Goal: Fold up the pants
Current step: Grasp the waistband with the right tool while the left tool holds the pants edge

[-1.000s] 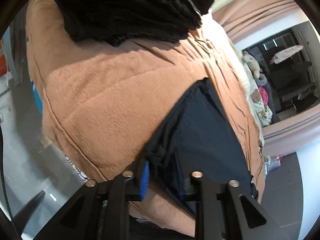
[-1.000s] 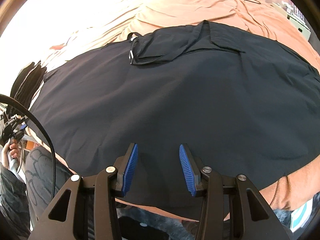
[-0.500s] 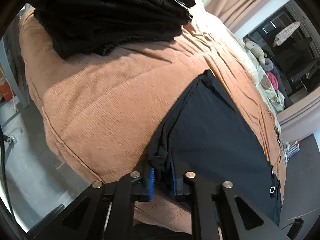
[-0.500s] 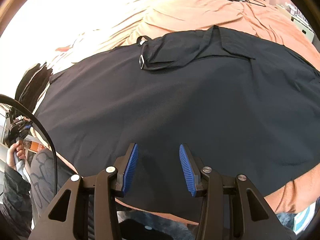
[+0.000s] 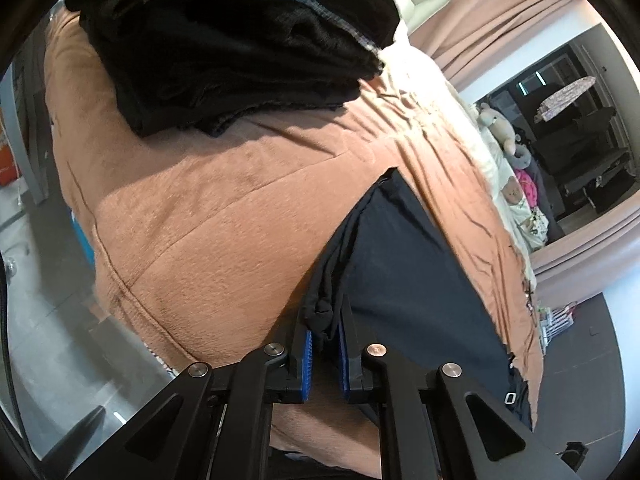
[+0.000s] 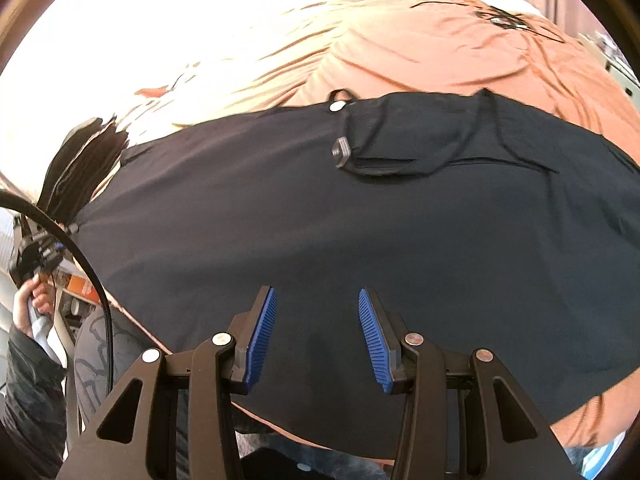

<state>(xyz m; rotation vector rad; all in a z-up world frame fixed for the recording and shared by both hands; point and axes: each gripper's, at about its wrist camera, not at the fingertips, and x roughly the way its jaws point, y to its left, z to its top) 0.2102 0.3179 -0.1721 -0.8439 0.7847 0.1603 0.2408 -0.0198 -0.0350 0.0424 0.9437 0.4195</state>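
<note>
Dark navy pants (image 6: pixel 360 220) lie spread flat across an orange-brown bedspread (image 5: pixel 220 220), with a metal buckle (image 6: pixel 341 152) and a folded waist flap near their far edge. My left gripper (image 5: pixel 325 320) is shut on a bunched corner of the pants (image 5: pixel 400 280) at the near edge of the bed. My right gripper (image 6: pixel 317 292) hovers open just above the middle of the fabric, with nothing between its blue pads (image 6: pixel 262 328). In the right wrist view, a person's hand (image 6: pixel 38 296) holds the left gripper at the far left end of the pants.
A pile of black clothes (image 5: pixel 240 40) sits on the bed beyond the left gripper. Soft toys (image 5: pixel 500 128) and pale bedding lie along the far side. Grey floor (image 5: pixel 48 320) drops away left of the bed. A patterned trouser leg (image 6: pixel 92 352) stands by the bed edge.
The left jaws closed from apart onto the bunched pants corner. The right gripper slid left over the pants, so the buckle now sits further right in its view.
</note>
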